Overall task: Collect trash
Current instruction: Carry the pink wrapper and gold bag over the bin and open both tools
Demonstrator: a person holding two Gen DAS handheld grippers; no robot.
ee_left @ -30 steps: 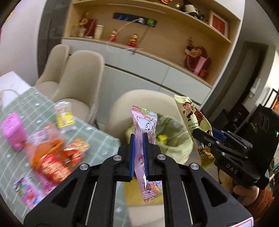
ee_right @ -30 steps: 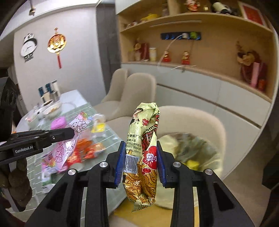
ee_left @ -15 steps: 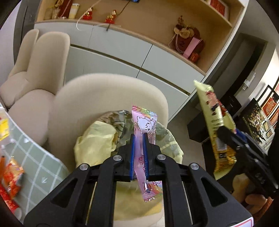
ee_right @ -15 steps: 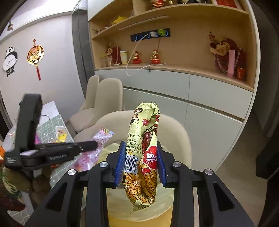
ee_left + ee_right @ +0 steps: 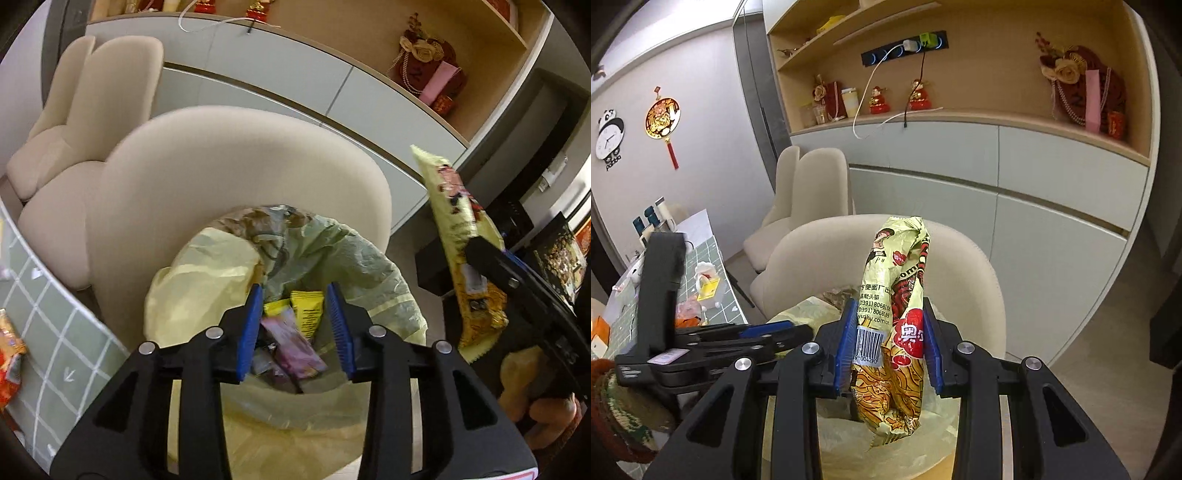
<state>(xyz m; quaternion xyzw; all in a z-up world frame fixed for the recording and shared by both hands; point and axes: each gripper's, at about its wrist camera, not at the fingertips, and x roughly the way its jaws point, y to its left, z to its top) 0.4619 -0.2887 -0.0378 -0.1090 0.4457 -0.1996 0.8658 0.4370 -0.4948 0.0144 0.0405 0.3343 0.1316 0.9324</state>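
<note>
Half a second ago the left gripper (image 5: 295,328) was pinching the pink candy wrapper (image 5: 293,347). Now its blue-padded fingers (image 5: 249,332) stand spread apart with nothing between them, and the wrapper lies blurred below the gap, inside the mouth of the bin bag (image 5: 384,273). That reads as a release directly over the bin: one piece of trash is delivered, or just about to settle, and this hand looks free to go back for more.

Left of the left fingers, a corner of the green checked tablecloth (image 5: 44,332) shows, with a red and orange wrapper (image 5: 9,365) at its edge, so there is more to collect. Ahead of the fingertips, the yellow-green liner gapes open, with yellow wrappers (image 5: 308,310) already lying beside the pink one.

To the right, the right gripper (image 5: 890,343) is unchanged from a moment ago: its fingers are closed on the yellow noodle snack packet (image 5: 897,314), squeezing it at mid-height. The packet stands upright, crumpled and twisted at the top, its barcode against the left pad and its serrated lower end hanging below the fingers. The bag's rim shows beneath it, so by my reading this packet is positioned for the next drop.
</note>
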